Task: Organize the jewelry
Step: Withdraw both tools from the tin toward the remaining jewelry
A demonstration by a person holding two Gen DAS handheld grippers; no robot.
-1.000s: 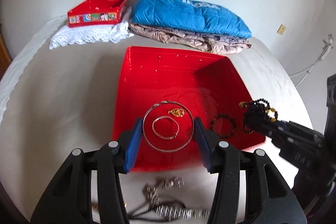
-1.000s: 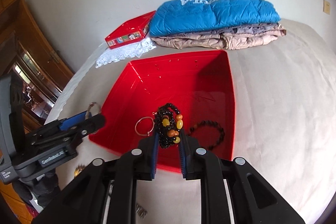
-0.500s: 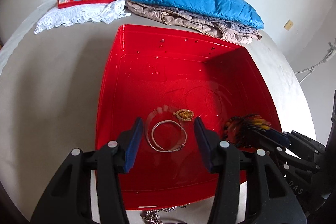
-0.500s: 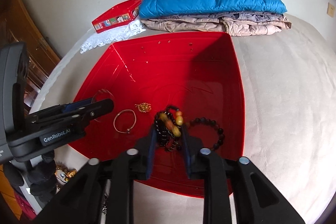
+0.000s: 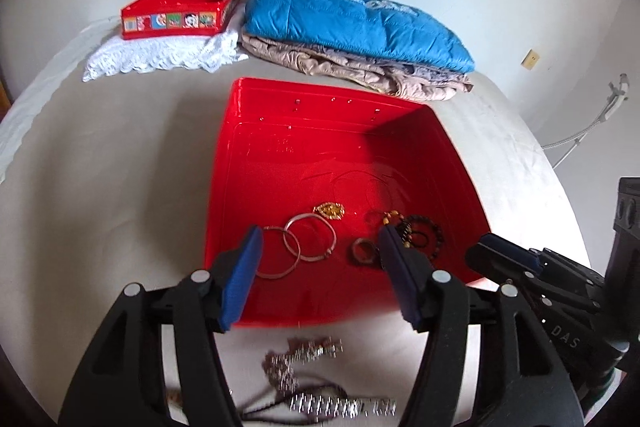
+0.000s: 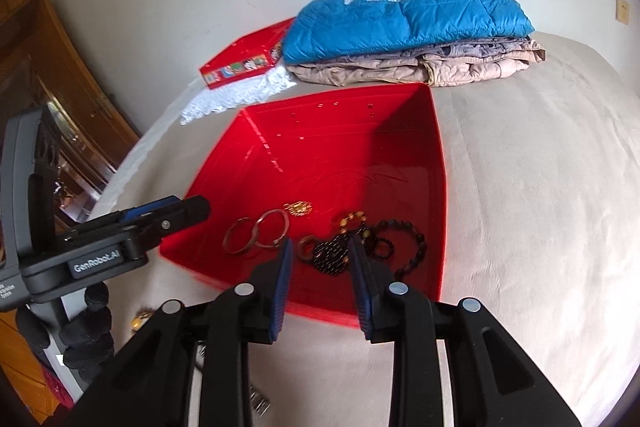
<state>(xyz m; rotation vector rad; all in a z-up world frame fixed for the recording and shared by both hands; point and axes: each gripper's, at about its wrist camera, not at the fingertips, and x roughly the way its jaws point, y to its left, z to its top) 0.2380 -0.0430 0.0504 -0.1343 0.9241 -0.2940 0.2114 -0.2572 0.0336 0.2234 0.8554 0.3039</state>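
Both the left gripper (image 5: pixel 320 259) and right gripper (image 6: pixel 320 259) hang empty, the left's jaws opening, bangles (image 5: pixel 296 247) and beads (image 6: pixel 360 247) dropped just ahead into the red tray (image 5: pixel 320 131) for sorting.

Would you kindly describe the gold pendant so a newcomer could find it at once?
Look in the big red tray on the bed. The gold pendant lies just beyond the two silver bangles, left of the dark beads. It is the only small, solid gold piece.
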